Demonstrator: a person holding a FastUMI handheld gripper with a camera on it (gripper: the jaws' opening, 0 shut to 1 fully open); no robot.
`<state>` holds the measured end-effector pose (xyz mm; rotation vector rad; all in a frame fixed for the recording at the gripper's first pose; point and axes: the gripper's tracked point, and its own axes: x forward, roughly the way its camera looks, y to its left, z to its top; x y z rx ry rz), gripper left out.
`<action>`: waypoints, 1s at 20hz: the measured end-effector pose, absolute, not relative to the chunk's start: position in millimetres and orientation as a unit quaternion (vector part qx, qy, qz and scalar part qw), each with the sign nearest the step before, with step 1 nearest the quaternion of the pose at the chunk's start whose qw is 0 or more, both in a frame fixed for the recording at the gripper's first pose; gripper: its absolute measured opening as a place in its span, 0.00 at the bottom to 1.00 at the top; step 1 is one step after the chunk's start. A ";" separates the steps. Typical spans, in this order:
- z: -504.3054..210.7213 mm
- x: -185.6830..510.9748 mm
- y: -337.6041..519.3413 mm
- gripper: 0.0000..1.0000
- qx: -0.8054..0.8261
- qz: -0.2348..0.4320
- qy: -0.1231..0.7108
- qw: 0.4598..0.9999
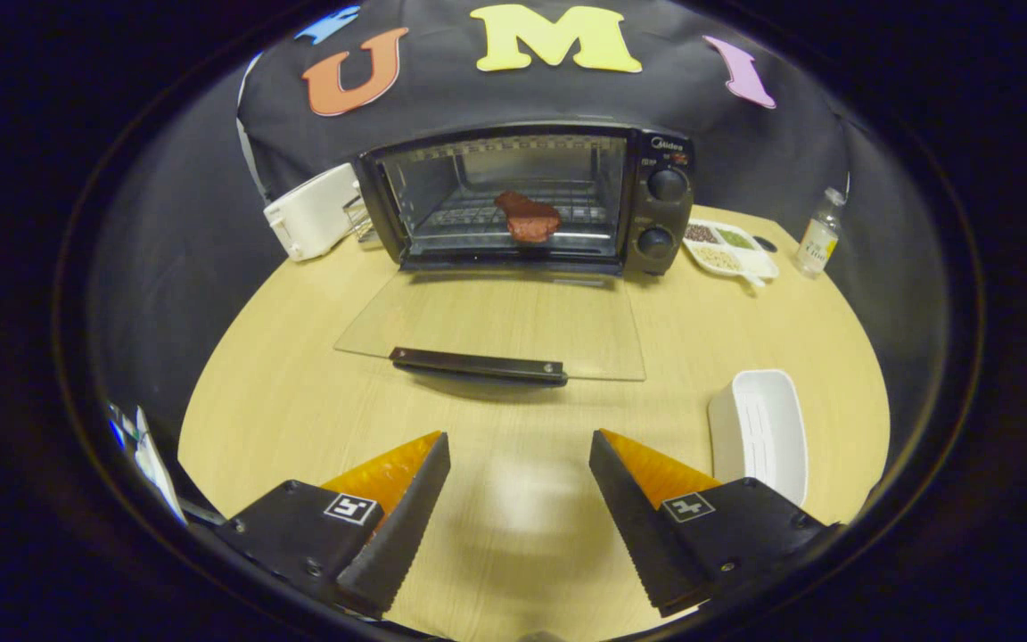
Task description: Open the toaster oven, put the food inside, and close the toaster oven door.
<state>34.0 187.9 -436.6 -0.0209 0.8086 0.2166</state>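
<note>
Tool (520,446): fingers spread wide, holding nothing, touching nothing, poised over bare counter (299,374).

Toaster oven (527,201): black, set at the far side of the counter, well beyond the fingers. Brand lettering near its top right corner was too small to read with certainty. Two round knobs (667,185) stacked on its right panel.

Glass door (496,325): folded fully down, lying flat toward the tool, dark handle (478,365) at its near edge.

Food (528,217): reddish-brown piece, resting on the wire rack inside the oven.

White dish (760,432): empty, just ahead of the right finger.
</note>
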 end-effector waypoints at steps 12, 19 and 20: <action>-474.3 72.8 224.4 1.00 -0.034 0.119 0.400 0.908; -463.7 86.2 225.4 1.00 -0.029 0.117 0.399 0.909; -458.6 86.8 225.7 1.00 -0.028 0.118 0.396 0.910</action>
